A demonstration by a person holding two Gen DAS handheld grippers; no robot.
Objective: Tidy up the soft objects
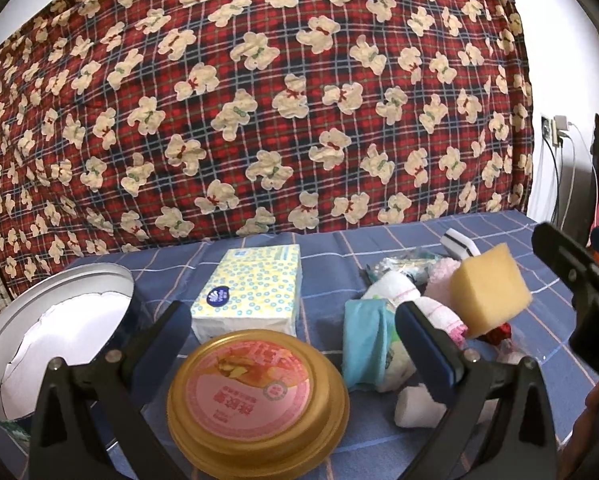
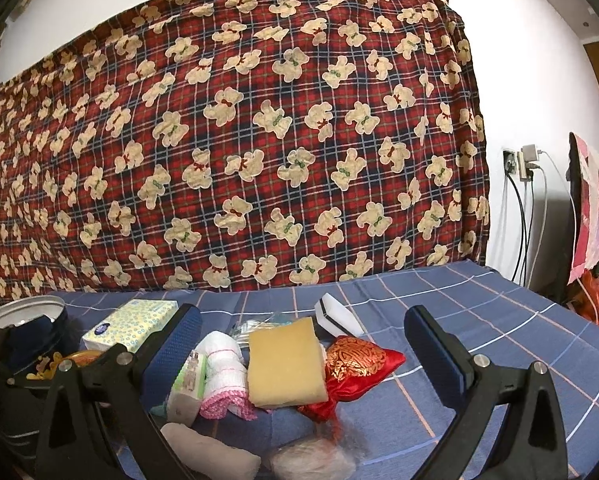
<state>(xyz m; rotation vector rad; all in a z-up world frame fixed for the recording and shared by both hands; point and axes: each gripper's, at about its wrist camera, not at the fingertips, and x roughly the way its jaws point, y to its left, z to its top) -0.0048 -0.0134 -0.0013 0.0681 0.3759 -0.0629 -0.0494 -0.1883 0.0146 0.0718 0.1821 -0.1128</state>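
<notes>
A: Where are the soft things now?

B: All in one heap on the blue checked cloth point(image 2: 479, 320). The right gripper point(image 2: 303, 344) is spread wide, nothing btw its fingers. Just ahead of it lies the yellow sponge point(image 2: 285, 364), on top of the heap. Left of the sponge is a rolled white-and-pink towel point(image 2: 223, 376); right of it, touching, a red embroidered pouch point(image 2: 355, 368).

A: And the left one?

B: The left gripper point(image 1: 295, 328) is also wide apart, holding nothing. Btw its fingers, close to the camera, sits a gold round lid w/ pink label point(image 1: 255, 396). Beyond that is a tissue pack point(image 1: 251, 292). To its left an open metal tin point(image 1: 55, 332) is tilted. The heap is to its right; a teal cloth point(image 1: 365, 344) lies just beside the right finger.
</notes>
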